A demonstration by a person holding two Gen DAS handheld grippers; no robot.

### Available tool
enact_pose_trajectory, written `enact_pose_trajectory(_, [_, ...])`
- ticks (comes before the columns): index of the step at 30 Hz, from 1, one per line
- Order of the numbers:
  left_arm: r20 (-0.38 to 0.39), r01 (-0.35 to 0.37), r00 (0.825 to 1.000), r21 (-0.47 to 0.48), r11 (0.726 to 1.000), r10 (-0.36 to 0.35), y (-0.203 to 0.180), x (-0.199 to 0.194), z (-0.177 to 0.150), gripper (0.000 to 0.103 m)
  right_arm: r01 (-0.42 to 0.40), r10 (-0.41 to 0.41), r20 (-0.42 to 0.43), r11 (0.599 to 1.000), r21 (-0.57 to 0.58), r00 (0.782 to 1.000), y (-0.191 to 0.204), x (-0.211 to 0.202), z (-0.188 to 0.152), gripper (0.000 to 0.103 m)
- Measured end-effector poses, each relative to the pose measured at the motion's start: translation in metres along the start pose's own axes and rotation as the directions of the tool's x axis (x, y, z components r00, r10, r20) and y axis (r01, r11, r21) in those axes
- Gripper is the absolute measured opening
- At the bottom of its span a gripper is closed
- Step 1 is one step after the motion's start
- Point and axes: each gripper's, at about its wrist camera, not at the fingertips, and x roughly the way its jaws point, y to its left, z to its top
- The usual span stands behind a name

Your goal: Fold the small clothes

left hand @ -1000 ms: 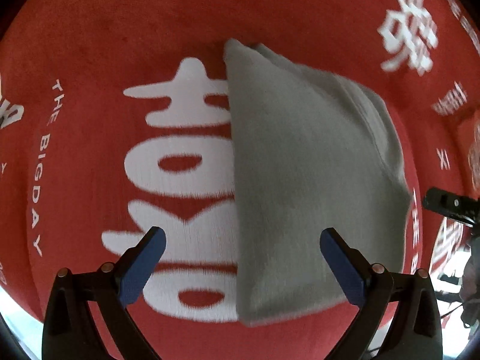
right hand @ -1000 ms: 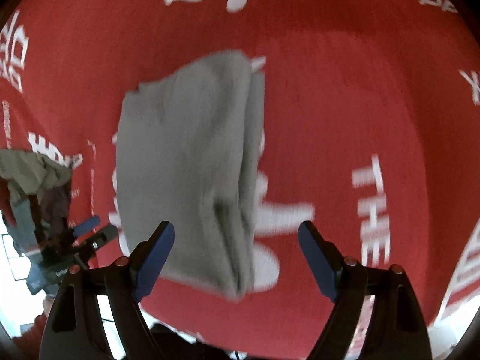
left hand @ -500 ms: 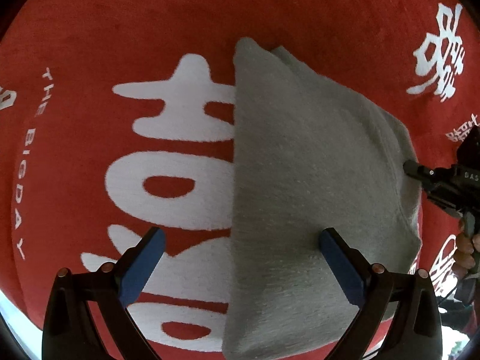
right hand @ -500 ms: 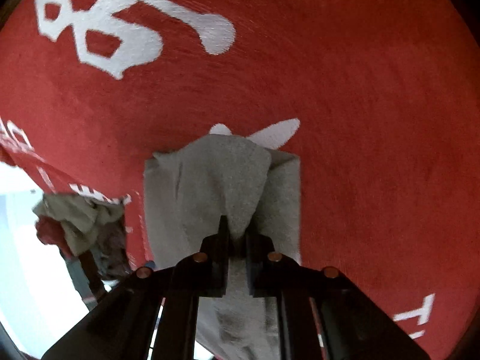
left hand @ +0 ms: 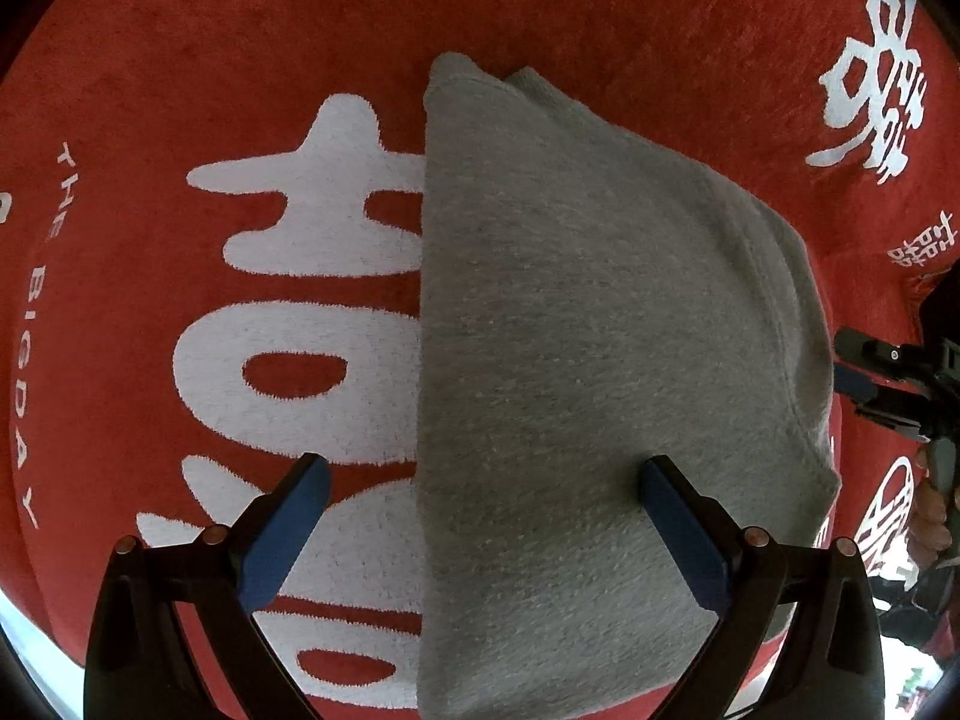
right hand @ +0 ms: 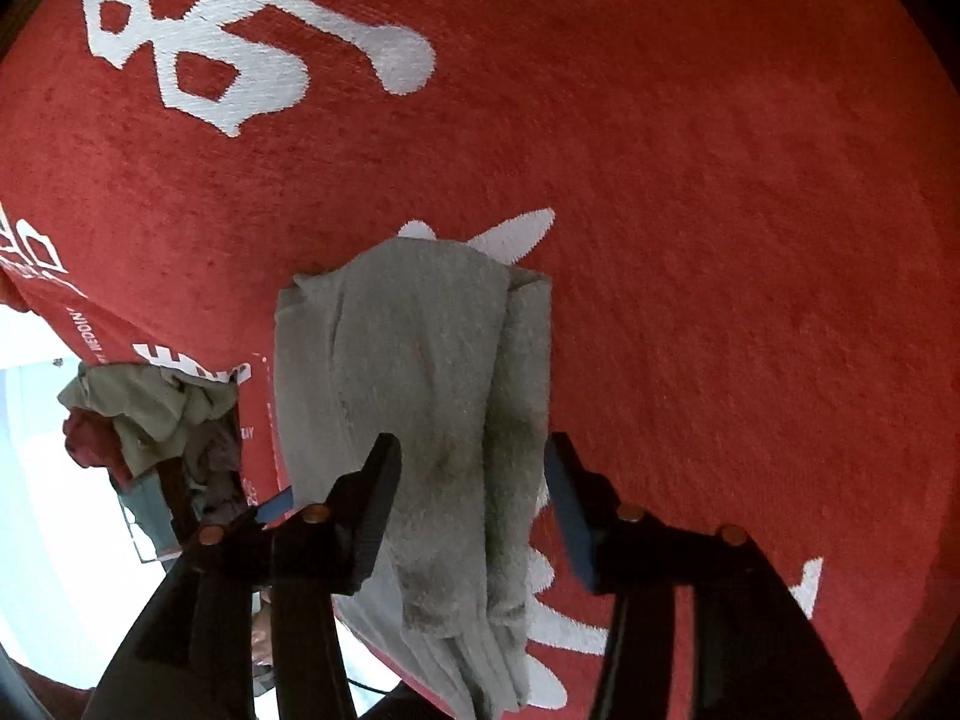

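— What do we have in front of us?

— We see a folded grey cloth (left hand: 600,360) lying flat on a red blanket (left hand: 240,30) with big white characters and small white lettering. From the left wrist camera its straight folded edge runs up the middle of the picture, and its rounded hemmed side faces right.

— And our left gripper (left hand: 480,516)?

— Its jaws stand wide apart over the near part of the cloth. One blue pad (left hand: 282,534) is over the white print beside the cloth's straight edge, the other over the grey fabric. We cannot tell whether the tips touch it; nothing is pinched.

— The right gripper (right hand: 474,498)?

— Its jaws have just been opening, and they now stand partly apart with the bunched, layered edge of the cloth between them. The pads do not press on the fabric as far as we can see. From the left camera we catch that gripper at the cloth's right side, just beside the hem.

— Anything else?

— Past the blanket's edge, in the right wrist view, a heap of other clothes (right hand: 150,414) sits to the left, well apart from the grey cloth.
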Motion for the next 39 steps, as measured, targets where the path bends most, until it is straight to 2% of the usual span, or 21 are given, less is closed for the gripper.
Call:
enact_pose_trajectory(4, [-0.008,0.010,1.000,0.012,1.000,-0.010,-0.004,0.005,0.006,0.103,-0.007,0.007,0.010,1.000,0.000,1.000,-0.004,-0.005,0.000,0.064])
enact_pose_trajectory(10, [-0.040,0.070,0.997,0.033,0.997,-0.069,-0.006,0.015,0.025,0.103,-0.070,0.071,-0.034,0.997,0.028,0.997,-0.020,0.001,0.004,0.065])
enact_pose_trajectory(14, [-0.081,0.147,0.986,0.049,0.988,-0.143,-0.008,0.025,0.031,0.103,-0.131,0.133,-0.067,0.991,0.034,0.989,-0.023,0.013,0.010,0.065])
enact_pose_trajectory(19, [-0.105,0.191,0.978,0.104,0.976,-0.180,-0.020,0.037,0.036,0.103,-0.179,0.179,-0.090,0.984,0.010,0.980,-0.023,0.021,0.016,0.066])
enact_pose_trajectory(23, [-0.103,0.184,0.980,0.133,0.974,-0.171,-0.021,0.029,0.035,0.103,-0.210,0.209,-0.111,0.978,-0.001,0.972,-0.023,0.027,0.022,0.066])
enact_pose_trajectory(28, [-0.094,0.189,0.979,0.107,0.976,-0.180,-0.026,0.032,0.038,0.103,-0.248,0.245,-0.121,0.969,-0.011,0.962,-0.028,0.027,0.026,0.068])
enact_pose_trajectory(33, [-0.065,0.174,0.984,0.094,0.980,-0.168,-0.023,0.031,0.040,0.103,-0.290,0.277,-0.154,0.955,-0.066,0.948,-0.013,0.043,0.036,0.068])
enact_pose_trajectory(38, [-0.029,0.123,0.992,0.098,0.988,-0.121,-0.046,0.035,0.033,0.101,-0.249,0.237,-0.166,0.967,-0.050,0.957,0.000,0.056,0.043,0.066])
enact_pose_trajectory(39, [-0.018,0.115,0.993,0.102,0.988,-0.113,-0.050,0.034,0.030,0.099,-0.242,0.232,-0.167,0.970,-0.039,0.958,0.001,0.056,0.043,0.063])
